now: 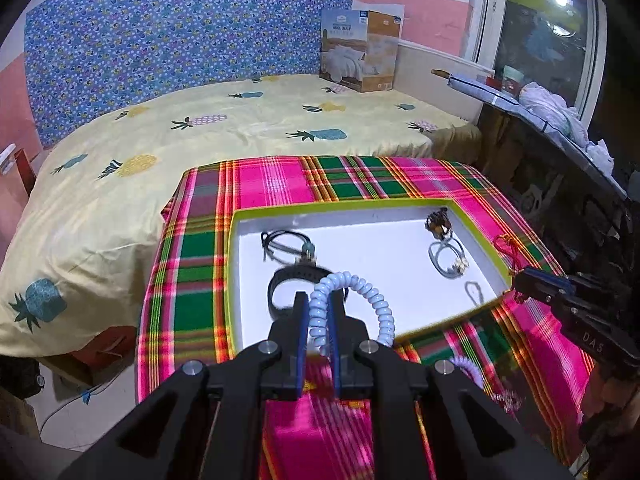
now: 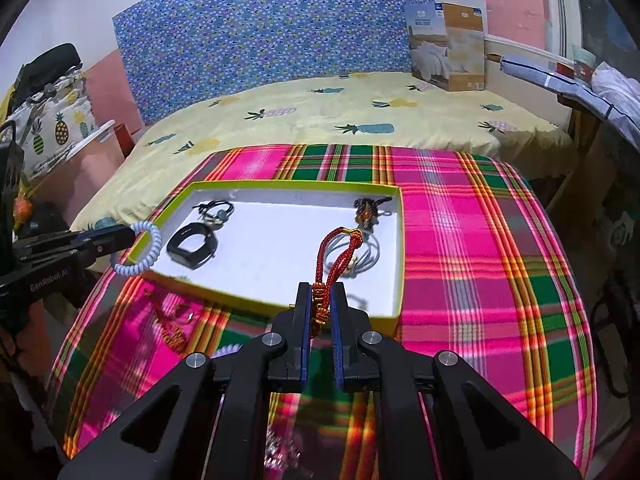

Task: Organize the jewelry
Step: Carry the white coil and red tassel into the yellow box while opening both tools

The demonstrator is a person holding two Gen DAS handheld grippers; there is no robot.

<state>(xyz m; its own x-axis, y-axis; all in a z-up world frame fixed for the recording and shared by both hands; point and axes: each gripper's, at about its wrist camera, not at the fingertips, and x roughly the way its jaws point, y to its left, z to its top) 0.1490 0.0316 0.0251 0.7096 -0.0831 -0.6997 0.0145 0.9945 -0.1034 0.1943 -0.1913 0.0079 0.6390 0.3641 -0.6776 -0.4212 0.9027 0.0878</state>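
A white tray with a yellow-green rim (image 1: 236, 264) (image 2: 400, 240) sits on the plaid cloth. Inside lie a black band (image 1: 280, 280) (image 2: 192, 246), a dark cord necklace (image 1: 284, 240) (image 2: 216, 210), a pale ring-shaped bracelet (image 1: 444, 260) (image 2: 368, 258) and a brown beaded piece (image 1: 438, 220) (image 2: 368, 210). My left gripper (image 1: 319, 312) (image 2: 120, 236) is shut on a pale blue coil bracelet (image 1: 360, 292) (image 2: 148, 252), held over the tray's near edge. My right gripper (image 2: 321, 304) (image 1: 524, 284) is shut on a red braided cord bracelet (image 2: 336, 256) (image 1: 506, 248), held above the tray's near right corner.
A purple coil piece (image 1: 468, 368) and a beaded piece (image 1: 508, 400) lie on the plaid cloth (image 1: 280, 184) near me; a red ornament (image 2: 172, 320) also lies there. Behind is a bed with a pineapple sheet (image 1: 200, 128) and a cardboard box (image 1: 360, 48).
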